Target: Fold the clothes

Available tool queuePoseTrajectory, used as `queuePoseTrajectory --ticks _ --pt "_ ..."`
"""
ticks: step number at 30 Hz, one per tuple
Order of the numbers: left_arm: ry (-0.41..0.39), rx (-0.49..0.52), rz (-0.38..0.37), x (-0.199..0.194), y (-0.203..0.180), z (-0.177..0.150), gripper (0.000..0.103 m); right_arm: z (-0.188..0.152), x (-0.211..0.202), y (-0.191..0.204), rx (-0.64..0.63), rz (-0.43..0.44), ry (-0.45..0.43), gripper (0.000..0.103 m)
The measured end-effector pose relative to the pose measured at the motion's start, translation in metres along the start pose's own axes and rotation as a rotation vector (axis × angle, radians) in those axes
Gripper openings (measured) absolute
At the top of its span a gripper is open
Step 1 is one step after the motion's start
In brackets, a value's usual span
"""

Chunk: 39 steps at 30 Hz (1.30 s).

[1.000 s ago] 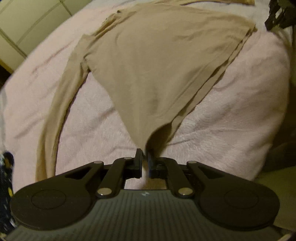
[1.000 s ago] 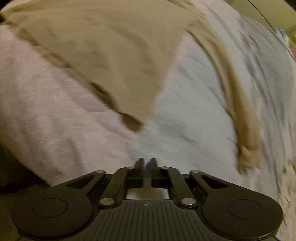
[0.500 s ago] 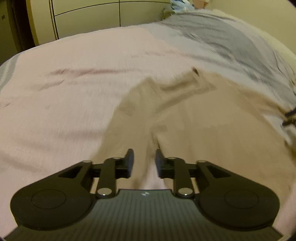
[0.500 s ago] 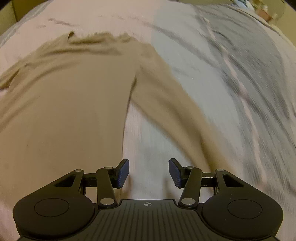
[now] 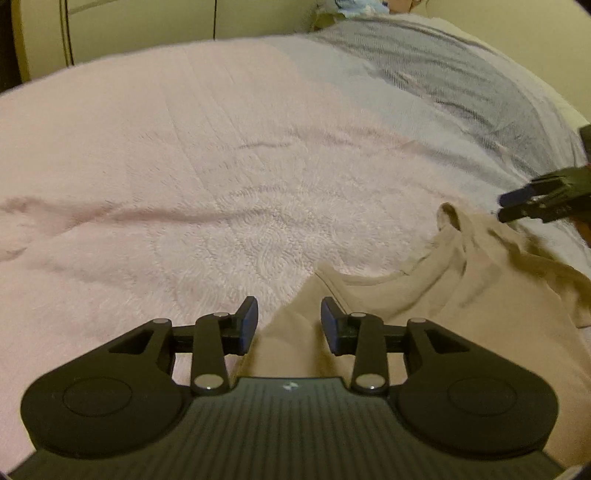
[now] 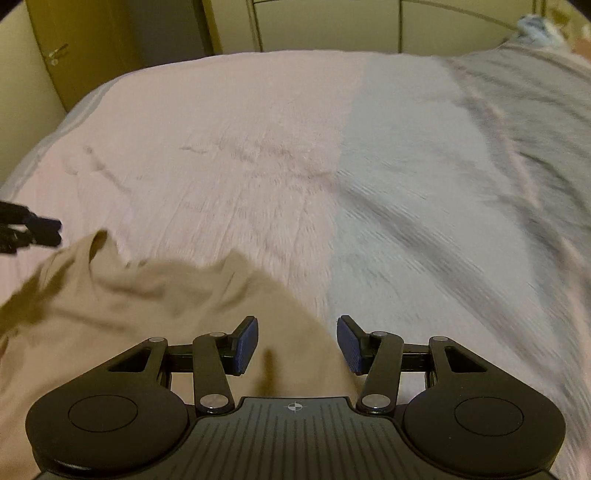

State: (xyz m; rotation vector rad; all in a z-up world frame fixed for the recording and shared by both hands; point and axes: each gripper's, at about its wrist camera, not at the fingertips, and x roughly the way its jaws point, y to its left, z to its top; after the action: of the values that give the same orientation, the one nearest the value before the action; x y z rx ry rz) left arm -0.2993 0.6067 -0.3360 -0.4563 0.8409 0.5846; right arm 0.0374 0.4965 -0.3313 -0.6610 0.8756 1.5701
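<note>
Currently both hover over the beige long-sleeved top (image 5: 461,295): left gripper (image 5: 289,320) opening, empty, top toward 3 o'clock; right gripper (image 6: 297,343) wide, empty, top toward 9 o'clock.

Shirt (image 5: 461,295) lies rumpled on bed (image 5: 184,166). Cabinets (image 6: 332,26) stand behind bed; door (image 6: 74,44) left of cabinets.

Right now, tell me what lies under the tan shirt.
The tan shirt lies on the pink blanket, which shows all around it. Whatever else sits beneath the cloth is covered.
</note>
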Motion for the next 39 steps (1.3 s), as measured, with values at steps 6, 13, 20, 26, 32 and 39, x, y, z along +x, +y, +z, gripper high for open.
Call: queuePoseTrajectory --ticks 6,13,20,26,32,39 --pt "0.061 -0.001 -0.141 0.032 0.005 0.005 0.01 0.015 0.049 -0.011 0.05 0.148 0.045 0.051" --pt "-0.133 0.027 -0.06 0.002 -0.002 -0.003 0.001 0.01 0.033 0.002 0.016 0.147 -0.072 0.002" --pt "-0.109 0.171 0.126 0.03 -0.024 -0.018 0.004 -0.003 0.039 0.009 -0.017 0.015 -0.109 0.002" --pt "-0.141 0.134 0.247 0.031 -0.03 -0.013 0.014 -0.004 0.051 0.012 0.086 -0.081 -0.049 0.031" --pt "-0.212 -0.106 0.317 -0.045 -0.002 -0.022 0.018 -0.022 -0.032 0.01 0.134 -0.133 -0.148 0.052" --pt "-0.057 -0.029 0.071 -0.12 -0.098 -0.118 0.014 -0.122 -0.113 0.077 0.109 -0.047 -0.001 0.051"
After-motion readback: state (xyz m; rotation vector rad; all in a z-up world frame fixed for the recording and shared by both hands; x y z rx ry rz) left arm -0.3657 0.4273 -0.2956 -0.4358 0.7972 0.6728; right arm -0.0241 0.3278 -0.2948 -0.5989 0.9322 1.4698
